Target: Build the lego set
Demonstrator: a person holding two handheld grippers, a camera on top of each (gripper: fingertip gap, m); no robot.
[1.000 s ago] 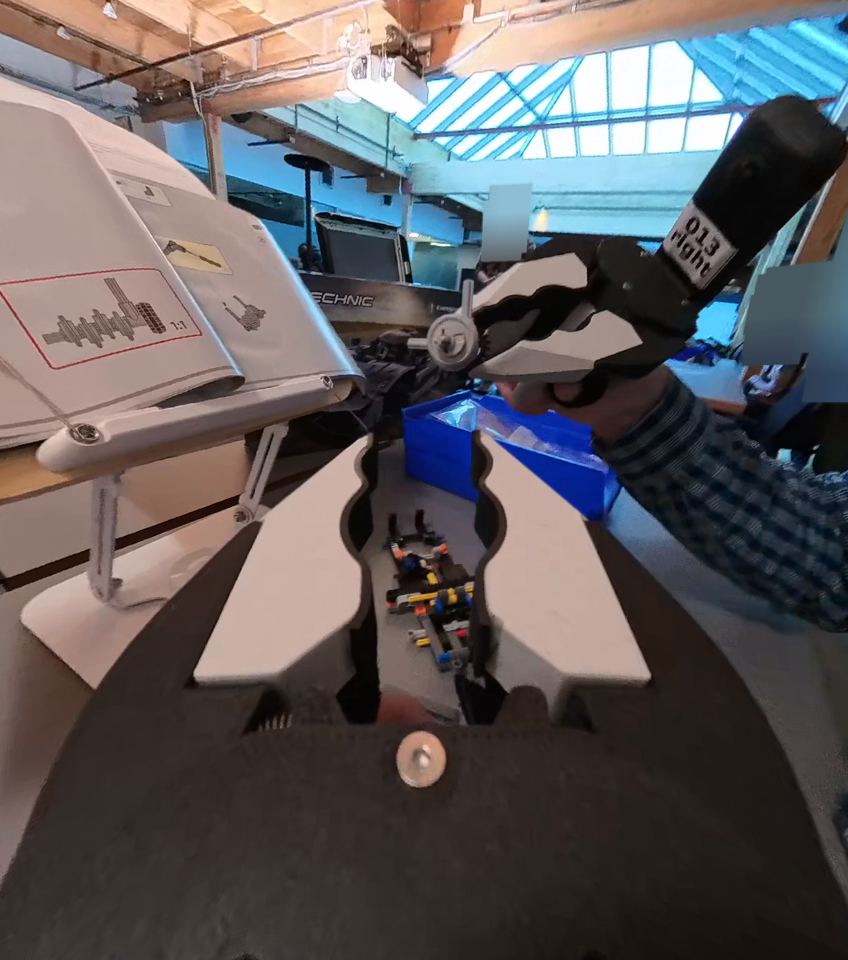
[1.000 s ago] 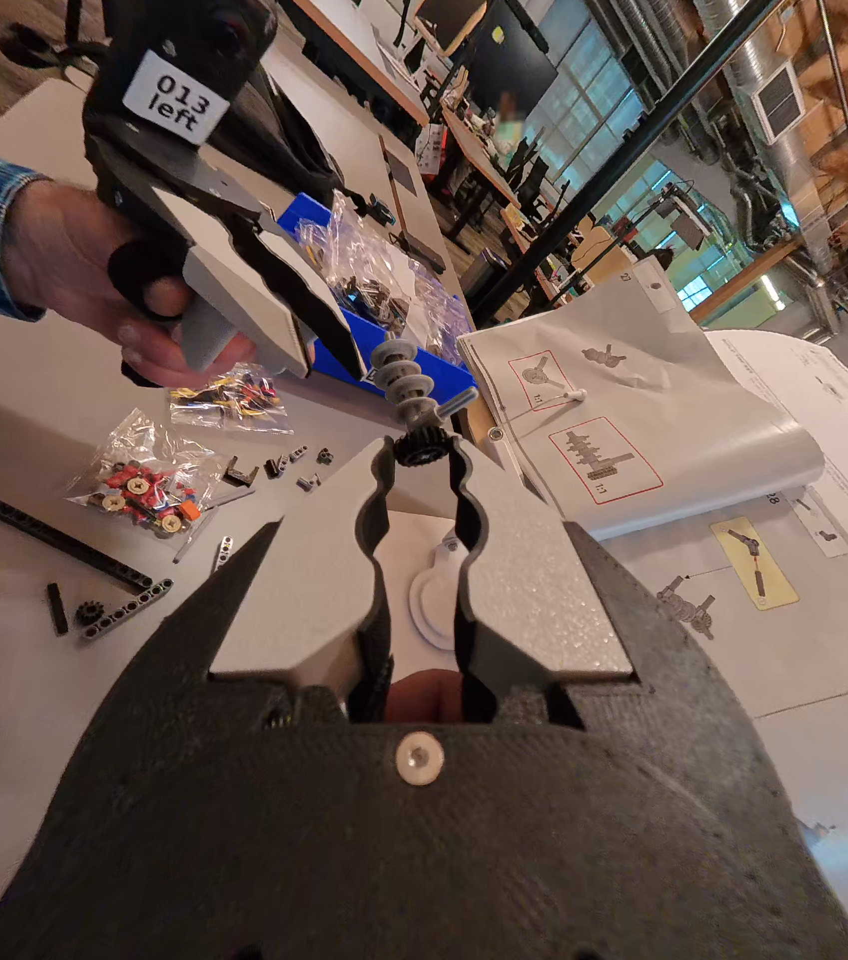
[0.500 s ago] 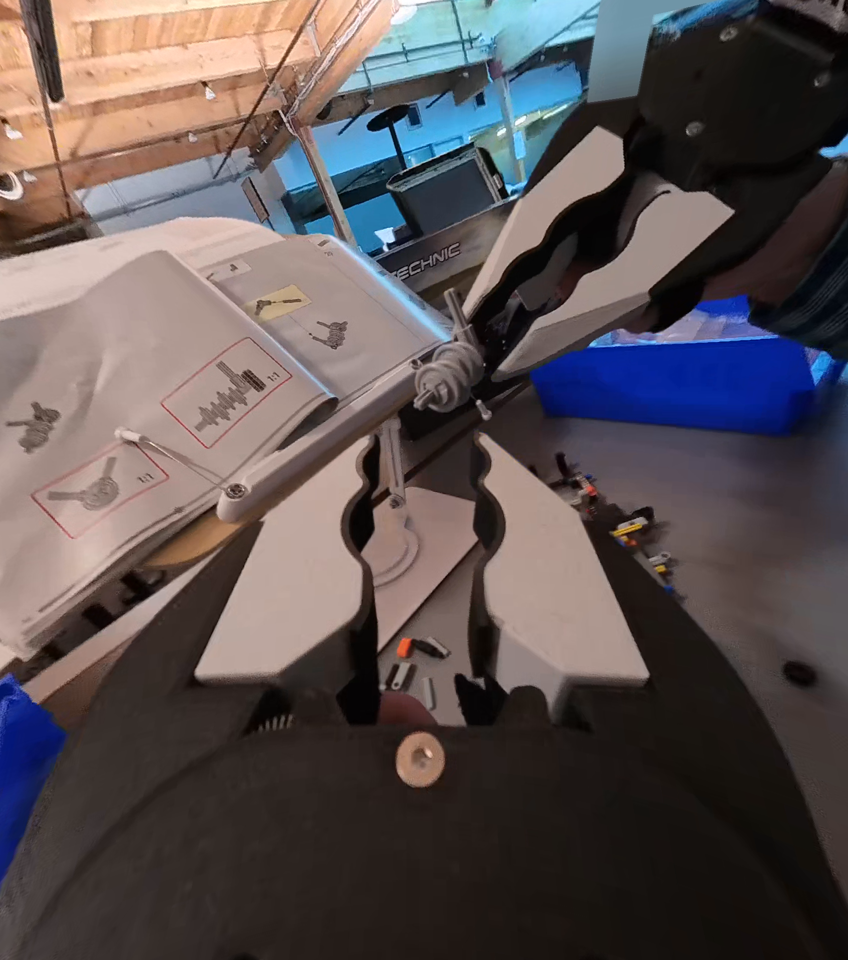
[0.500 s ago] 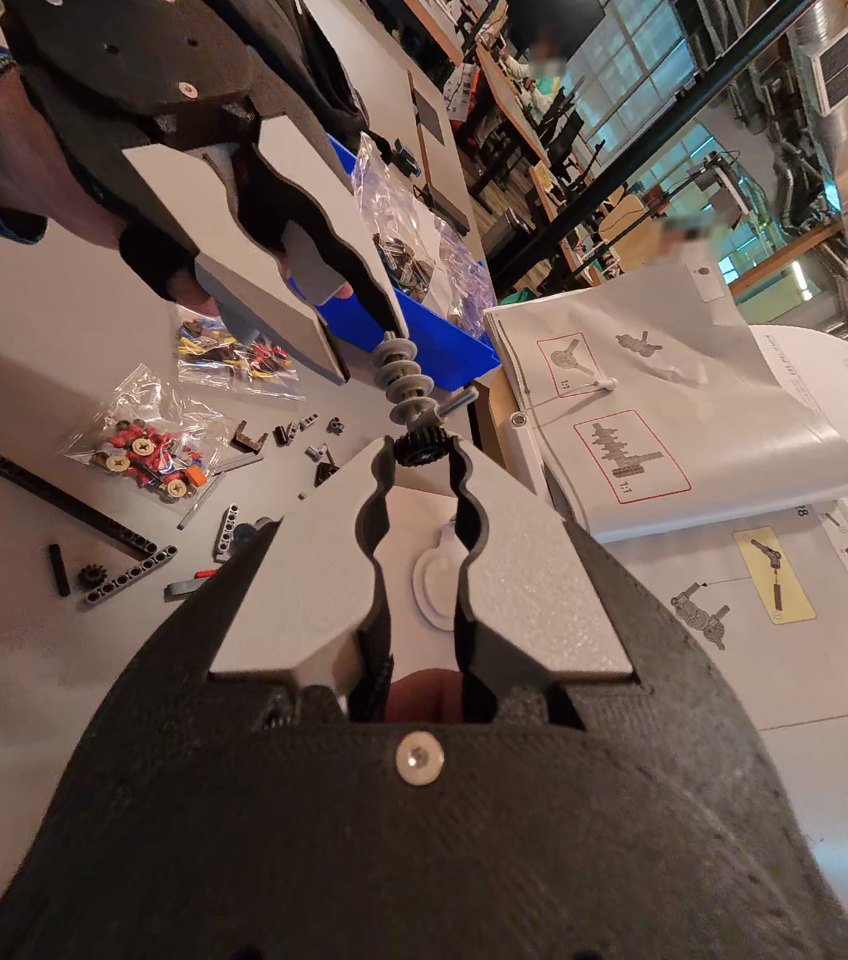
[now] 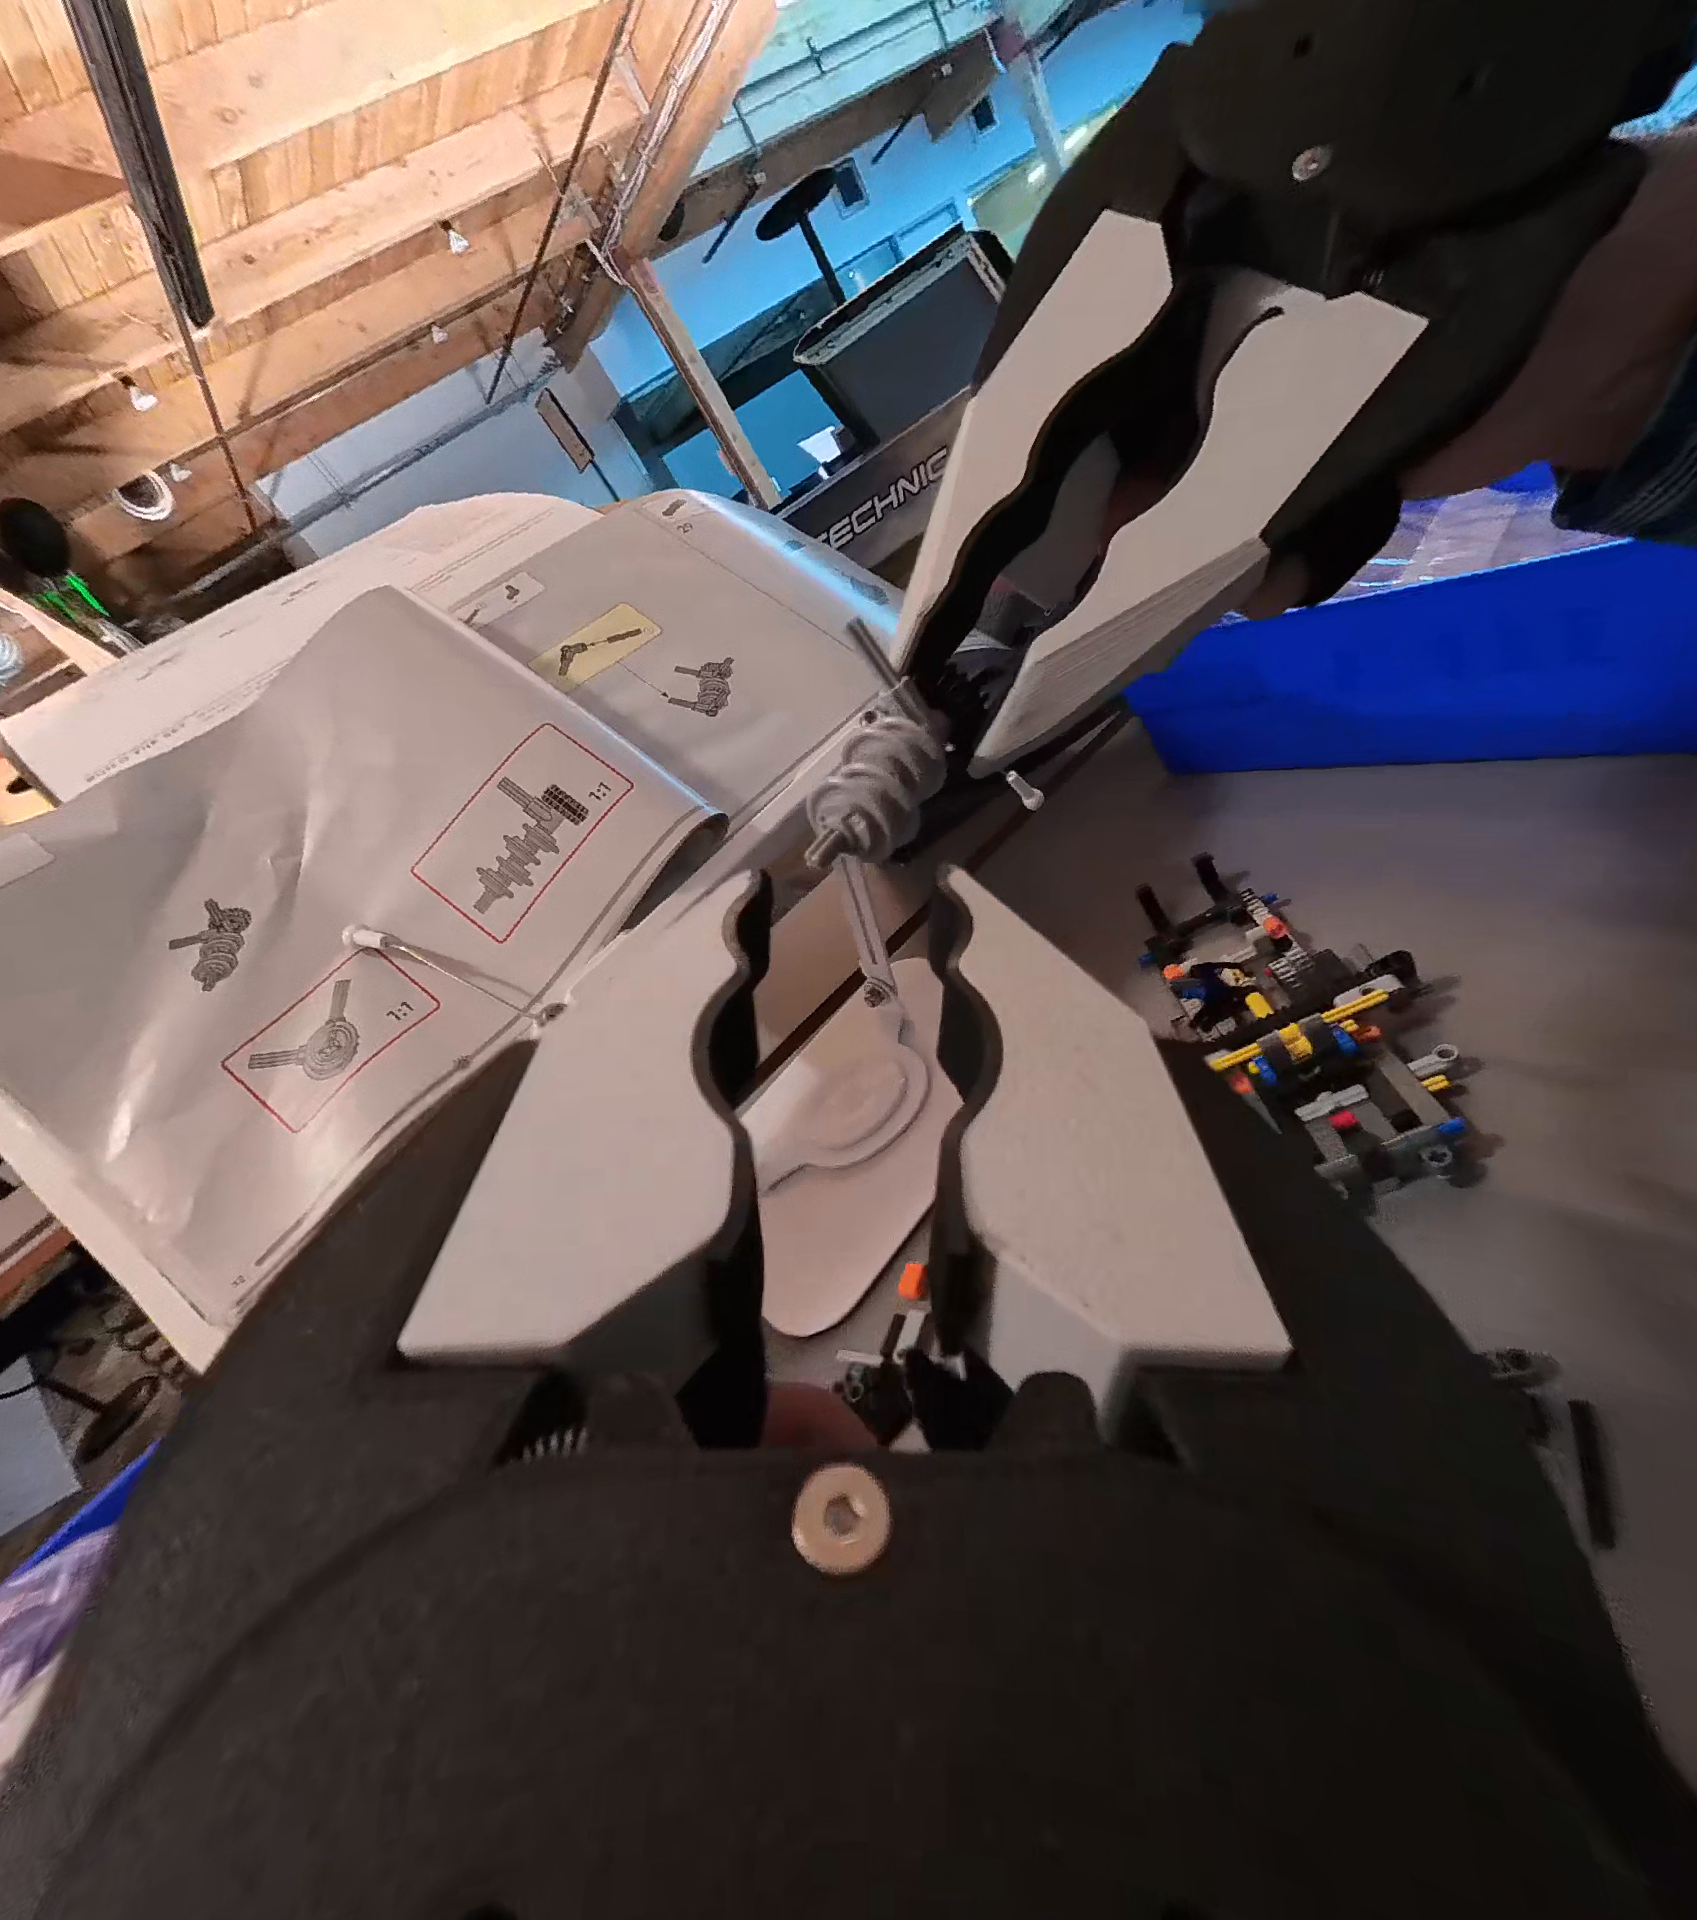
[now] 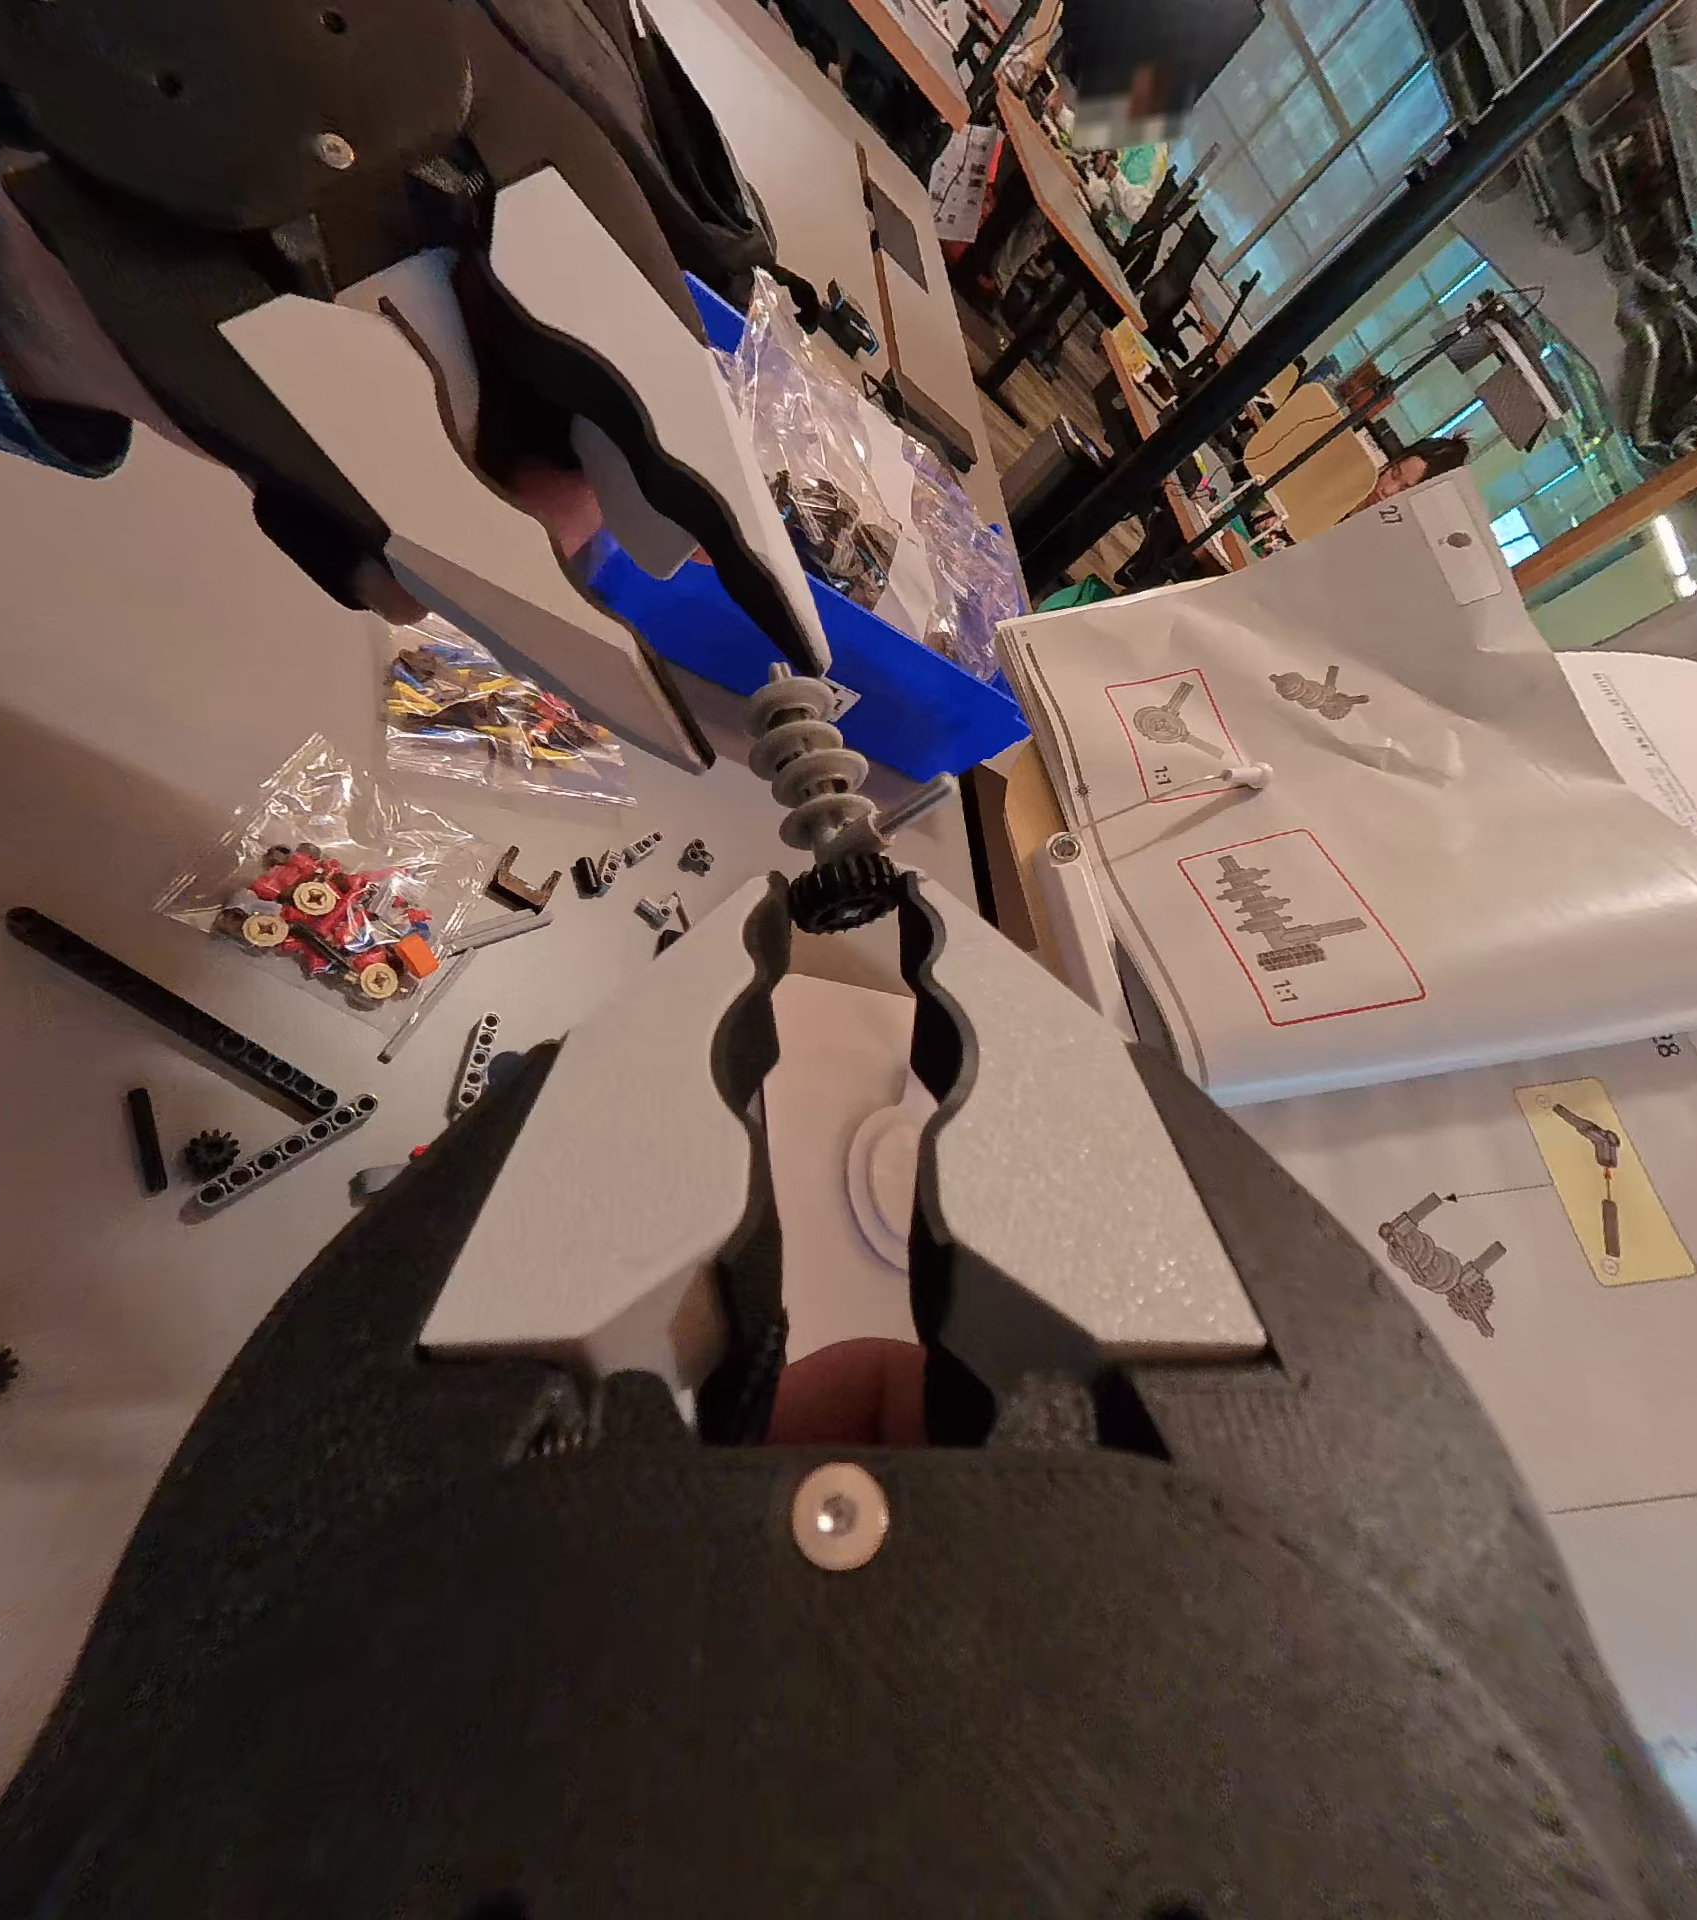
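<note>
Two grippers meet midair above table; right gripper (image 6: pixel 839 899) pinches black gear (image 6: pixel 836 902) on grey crankshaft (image 6: pixel 808 764); left gripper (image 5: pixel 849 883) spread, tips just beside crankshaft's free end; risk: misaligned grab twists gear off axle.

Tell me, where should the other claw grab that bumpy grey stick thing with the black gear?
Probably the free end. The right gripper already pinches the black gear, and the grey crankshaft piece sticks out from it towards the left gripper. The discs are wide and bumpy, so the left fingers should close across the far discs or axle tip, coming straight on from opposite the gear.
</note>
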